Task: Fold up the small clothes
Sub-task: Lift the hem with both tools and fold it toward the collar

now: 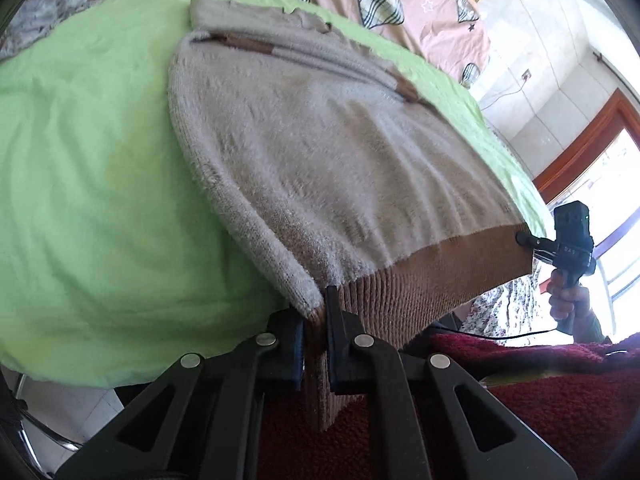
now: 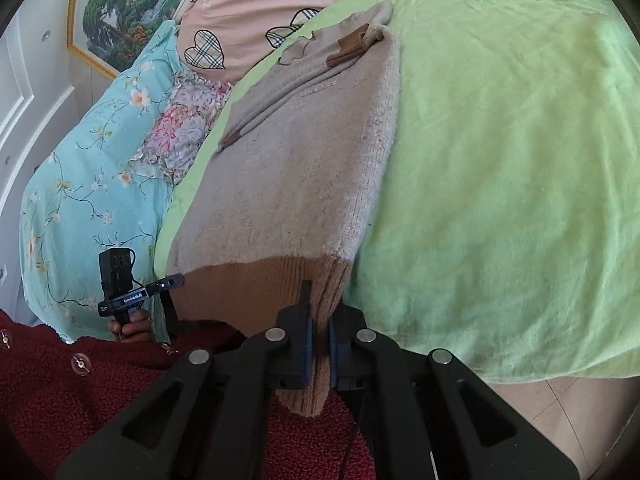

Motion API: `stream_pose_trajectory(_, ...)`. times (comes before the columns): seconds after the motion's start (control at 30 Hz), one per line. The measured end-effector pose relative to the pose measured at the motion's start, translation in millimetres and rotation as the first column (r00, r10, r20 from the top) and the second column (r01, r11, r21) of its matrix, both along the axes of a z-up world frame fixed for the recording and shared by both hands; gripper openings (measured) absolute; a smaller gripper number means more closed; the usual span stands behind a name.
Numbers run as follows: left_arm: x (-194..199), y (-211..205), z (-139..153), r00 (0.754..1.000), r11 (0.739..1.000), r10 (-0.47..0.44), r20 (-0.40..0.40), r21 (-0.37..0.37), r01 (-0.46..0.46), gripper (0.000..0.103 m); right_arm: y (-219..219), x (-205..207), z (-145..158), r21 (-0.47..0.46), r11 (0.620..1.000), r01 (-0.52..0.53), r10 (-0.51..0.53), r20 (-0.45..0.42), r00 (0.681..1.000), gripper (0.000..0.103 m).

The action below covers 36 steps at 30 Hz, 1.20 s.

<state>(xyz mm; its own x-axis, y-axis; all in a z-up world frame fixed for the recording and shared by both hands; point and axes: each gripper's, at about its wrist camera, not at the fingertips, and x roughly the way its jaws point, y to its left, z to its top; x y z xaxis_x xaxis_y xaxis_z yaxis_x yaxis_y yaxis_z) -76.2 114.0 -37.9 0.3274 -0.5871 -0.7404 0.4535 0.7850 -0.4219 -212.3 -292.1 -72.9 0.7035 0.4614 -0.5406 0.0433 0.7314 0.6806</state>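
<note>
Sweater point(image 1: 320, 152) lies flat on the green blanket point(image 1: 88, 200), brown hem toward you; your left gripper point(image 1: 314, 344) and right gripper point(image 2: 319, 344) each clamp one hem corner.

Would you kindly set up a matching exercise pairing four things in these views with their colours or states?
Things:
1. sweater body
2. sweater hem
3. blanket
4. left gripper

Descriptions:
A. light green
B. tan ribbed band
C. jaws shut on a hem corner
D. fuzzy pale grey-beige

Pairs: 1-D, 2-B, 3-A, 4-C
</note>
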Motion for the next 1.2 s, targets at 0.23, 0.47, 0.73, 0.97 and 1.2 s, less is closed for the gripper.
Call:
stream_pose_trajectory(0.23, 4, 12, 30, 0.997, 0.997, 0.038, 0.066, -0.065, -0.034, 0.006, -15, 1, 15, 0.092, 0.996, 0.022, -0.032, 0.116, 0.993, 0.007)
stream_pose_trajectory(0.47, 38, 13, 82, 0.973, 0.987, 0.094, 0.212, -0.151, -0.063, 0.006, -31, 20, 52, 0.141, 0.989, 0.044, -0.08, 0.26, 0.962, 0.007)
stream_pose_trajectory(0.73, 92, 9, 120, 0.934, 0.969, 0.184, 0.305, -0.216, -0.12, 0.006, -48, 66, 95, 0.141, 0.988, 0.07, -0.119, 0.381, 0.917, 0.007)
stream_pose_trajectory(0.97, 157, 4, 137, 0.913, 0.962, 0.241, 0.329, -0.204, -0.18, 0.006, -70, 132, 114, 0.117, 0.988, 0.101, -0.141, 0.42, 0.896, 0.007)
stream_pose_trajectory(1.2, 240, -27, 130, 0.917, 0.966, 0.253, 0.309, -0.138, -0.22, 0.006, -98, 216, 110, 0.075, 0.978, 0.192, -0.206, 0.323, 0.924, 0.007)
